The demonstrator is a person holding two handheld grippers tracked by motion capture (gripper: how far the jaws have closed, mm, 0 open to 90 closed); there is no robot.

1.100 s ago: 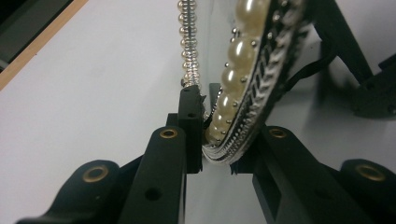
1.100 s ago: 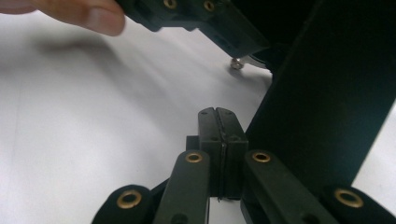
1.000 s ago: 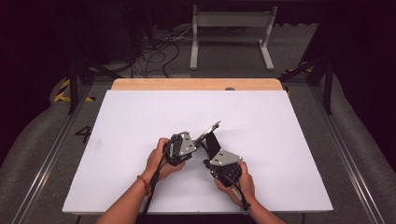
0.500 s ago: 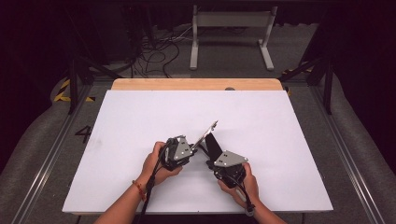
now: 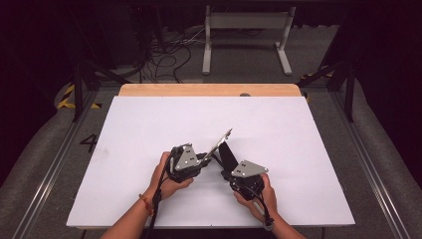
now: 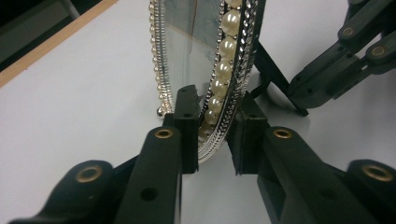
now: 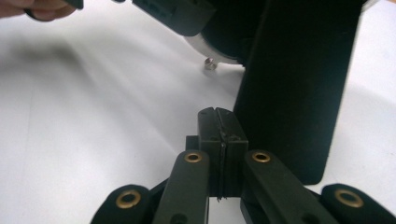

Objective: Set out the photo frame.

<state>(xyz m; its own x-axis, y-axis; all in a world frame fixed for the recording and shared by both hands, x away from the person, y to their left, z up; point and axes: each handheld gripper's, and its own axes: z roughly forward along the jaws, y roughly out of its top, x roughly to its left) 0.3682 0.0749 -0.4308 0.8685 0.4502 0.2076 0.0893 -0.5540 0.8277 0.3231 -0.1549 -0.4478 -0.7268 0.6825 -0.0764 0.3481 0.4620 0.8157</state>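
White table (image 5: 149, 124) in the high view: the frame (image 5: 222, 141) stands at centre, the left gripper (image 5: 205, 158) at its 7 o'clock, the right gripper (image 5: 226, 167) at 6. Left gripper view: pads pinch the pearl edge (image 6: 219, 79). Right gripper view: jaws pressed together, empty, the black stand (image 7: 294, 93) at 2 o'clock.

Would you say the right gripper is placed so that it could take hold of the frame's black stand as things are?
Probably yes, once opened: the right gripper sits with its jaws shut just beside the black stand, nothing between them, while the left gripper straddles the pearl-edged frame.
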